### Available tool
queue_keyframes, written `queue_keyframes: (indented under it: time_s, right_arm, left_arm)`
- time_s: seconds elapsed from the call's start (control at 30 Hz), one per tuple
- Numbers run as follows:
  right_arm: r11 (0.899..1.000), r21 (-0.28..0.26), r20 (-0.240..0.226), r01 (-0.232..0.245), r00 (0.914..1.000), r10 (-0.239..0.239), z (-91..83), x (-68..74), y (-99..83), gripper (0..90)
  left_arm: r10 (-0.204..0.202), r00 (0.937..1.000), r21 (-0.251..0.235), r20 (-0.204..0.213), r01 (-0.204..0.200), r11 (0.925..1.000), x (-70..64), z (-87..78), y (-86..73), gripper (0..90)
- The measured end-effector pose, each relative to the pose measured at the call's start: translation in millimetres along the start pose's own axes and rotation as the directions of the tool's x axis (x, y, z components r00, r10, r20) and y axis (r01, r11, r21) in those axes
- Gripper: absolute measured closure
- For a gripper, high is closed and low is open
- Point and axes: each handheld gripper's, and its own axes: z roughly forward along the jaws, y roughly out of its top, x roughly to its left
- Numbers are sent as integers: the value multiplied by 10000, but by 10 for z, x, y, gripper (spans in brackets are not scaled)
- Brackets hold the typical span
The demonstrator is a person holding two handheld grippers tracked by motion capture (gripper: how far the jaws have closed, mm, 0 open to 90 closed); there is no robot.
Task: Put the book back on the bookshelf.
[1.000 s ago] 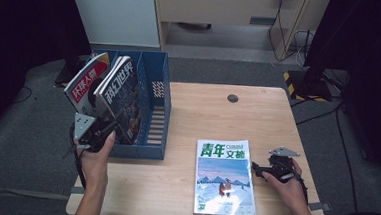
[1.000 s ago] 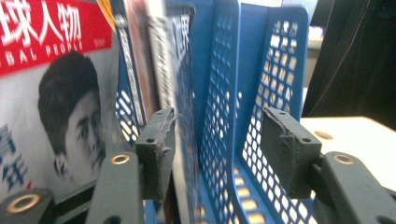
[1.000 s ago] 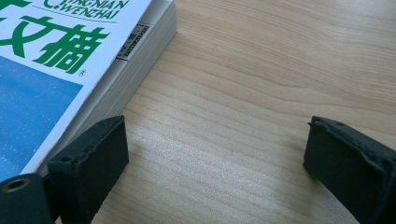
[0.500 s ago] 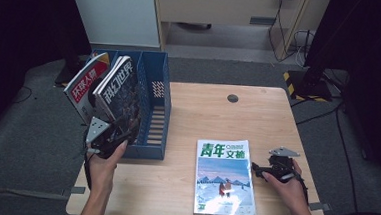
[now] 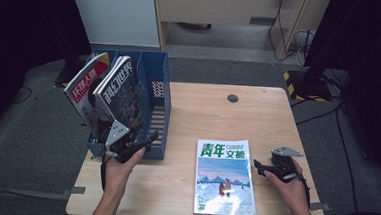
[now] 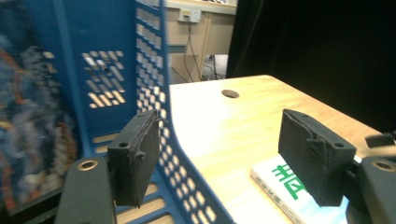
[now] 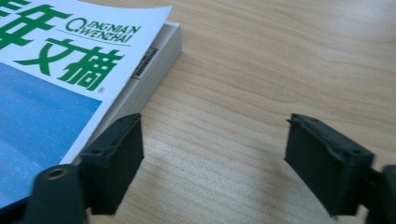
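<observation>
A green-and-white magazine [image 5: 224, 177] lies flat on the wooden table [image 5: 213, 114]; its spine corner [image 7: 154, 56] lies just left of my right gripper. My right gripper [image 5: 260, 168] rests open on the table beside the magazine's right edge, and its jaws [image 7: 219, 163] hold nothing. A blue file rack [image 5: 161, 85] stands at the table's left end with two magazines leaning in it, one red [image 5: 82, 88] and one dark [image 5: 122, 91]. My left gripper [image 5: 146, 141] is open at the rack's front right corner, with the rack's perforated wall [image 6: 187, 154] running between its jaws [image 6: 224, 163].
A round cable hole [image 5: 232, 98] sits in the table's far middle. Beyond the table stand a white panel [image 5: 114, 12] and a wooden cabinet, with cables on the floor at the right. Bare wood lies between the rack and the flat magazine.
My left gripper has moved rightward along the rack's front to its right corner. The right gripper and the flat magazine have stayed put.
</observation>
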Motion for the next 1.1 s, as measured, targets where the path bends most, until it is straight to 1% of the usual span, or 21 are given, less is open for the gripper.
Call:
queue_keyframes:
  time_s: [0.03, 0.1, 0.13, 0.17, 0.23, 0.3, 0.33, 0.43, 0.5, 0.53, 0.6, 0.67, 0.77, 0.83, 0.9, 0.93, 1.0, 1.07, 1.1]
  right_arm:
    - [9999, -61, -5, 134, 9999, -134, -6, -3, 5, 240]
    - [9999, -120, -63, 73, 10000, -73, -25, -3, 19, 263]
    - [9999, -152, -68, -17, 10000, 16, -30, 0, 24, 277]
    - [9997, -224, -93, 29, 10000, -31, -34, -4, 27, 286]
    - [9996, -270, -157, -90, 9998, 86, -55, 1, 41, 307]
    - [9994, -360, -220, 8, 9998, -16, -67, -7, 46, 322]
    - [9992, -386, -277, -83, 9996, 72, -77, 0, 51, 330]
    - [9990, -427, -375, -90, 9993, 74, -86, 10, 58, 331]
    - [9989, -471, -424, -77, 9991, 57, -85, 12, 63, 321]
    - [9987, -478, -489, -164, 9987, 141, -88, 23, 68, 315]
    - [9987, -475, -560, -177, 9983, 150, -90, 34, 75, 296]
    - [9985, -506, -625, -213, 9979, 181, -88, 48, 83, 271]
    - [9986, -498, -711, -184, 9974, 149, -83, 67, 95, 231]
    - [9983, -544, -743, -209, 9971, 168, -83, 79, 103, 206]
    - [9983, -526, -784, -239, 9967, 197, -84, 93, 109, 185]
    - [9985, -508, -800, -188, 9967, 147, -88, 94, 112, 177]
    - [9982, -557, -828, -232, 9964, 185, -91, 106, 119, 166]
    - [9982, -542, -845, -238, 9962, 192, -88, 115, 125, 157]
    - [9981, -549, -849, -263, 9962, 216, -86, 122, 130, 152]
  left_arm:
    - [129, 9999, 98, -1, -129, 9999, -36, 20, -4, 282]
    - [141, 9996, 207, 225, -146, 9997, -95, 61, -15, 277]
    - [221, 9993, 303, 310, -231, 9993, -129, 83, -20, 276]
    - [272, 9989, 362, 373, -285, 9989, -166, 106, -27, 273]
    - [503, 9971, 571, 564, -535, 9969, -247, 157, -43, 271]
    - [663, 9951, 748, 730, -717, 9946, -322, 208, -64, 264]
    - [744, 9941, 836, 785, -810, 9932, -357, 232, -74, 261]
    - [896, 9916, 998, 938, -989, 9901, -445, 291, -102, 257]
    - [972, 9889, 1133, 1123, -1099, 9875, -516, 341, -129, 250]
    - [1061, 9873, 1210, 1185, -1204, 9853, -546, 365, -142, 247]
    - [1148, 9853, 1429, 1264, -1326, 9808, -596, 412, -175, 239]
    - [1191, 9832, 1646, 1384, -1414, 9762, -637, 452, -207, 232]
    - [1349, 9800, 1811, 1464, -1606, 9703, -690, 508, -247, 226]
    - [1375, 9780, 1960, 1567, -1673, 9662, -722, 541, -272, 219]
    - [1578, 9741, 2030, 1617, -1893, 9607, -761, 562, -285, 215]
    - [1597, 9730, 2028, 1667, -1923, 9601, -778, 574, -289, 215]
    - [1543, 9732, 2073, 1705, -1885, 9599, -812, 609, -295, 213]
    - [1600, 9703, 2138, 1812, -1977, 9567, -841, 657, -303, 211]
    - [1711, 9694, 2159, 1760, -2076, 9541, -856, 686, -312, 210]
